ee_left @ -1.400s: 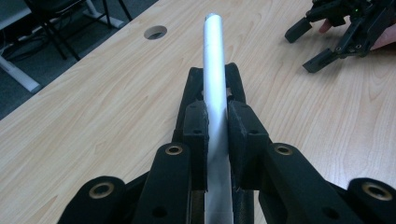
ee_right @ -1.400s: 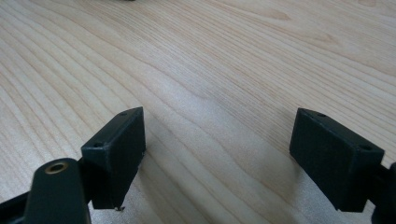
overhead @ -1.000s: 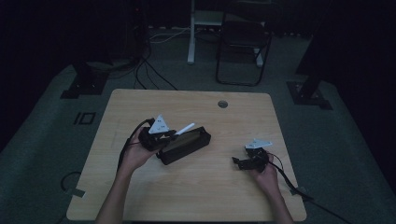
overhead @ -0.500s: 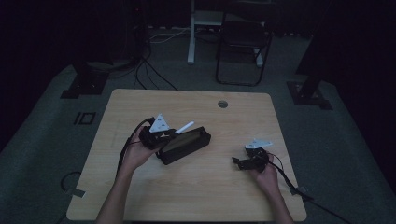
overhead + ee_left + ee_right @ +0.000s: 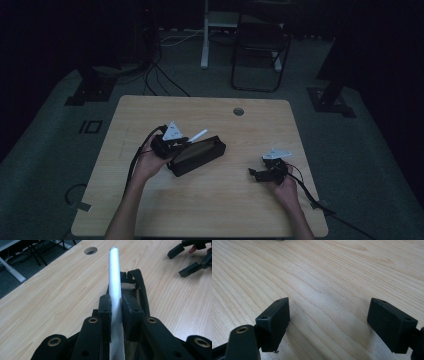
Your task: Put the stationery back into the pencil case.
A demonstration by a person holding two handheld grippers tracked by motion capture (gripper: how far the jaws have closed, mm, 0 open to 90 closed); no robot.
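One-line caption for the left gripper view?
Left gripper clamps a white pen above an open black pouch on the wooden table.

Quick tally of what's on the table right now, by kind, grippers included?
Black two-jaw grippers: 2, the left gripper clamped on the stick, the right gripper open over bare wood.
Black open-topped fabric pouch: 1.
White slim plastic stick: 1.
Total: 4, all on the light wooden table.

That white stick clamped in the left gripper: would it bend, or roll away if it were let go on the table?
The white stick looks straight and rigid, so probably stiff. It seems round and smooth, so it may roll on the flat table. The left gripper pinches it narrowly; it could slip.
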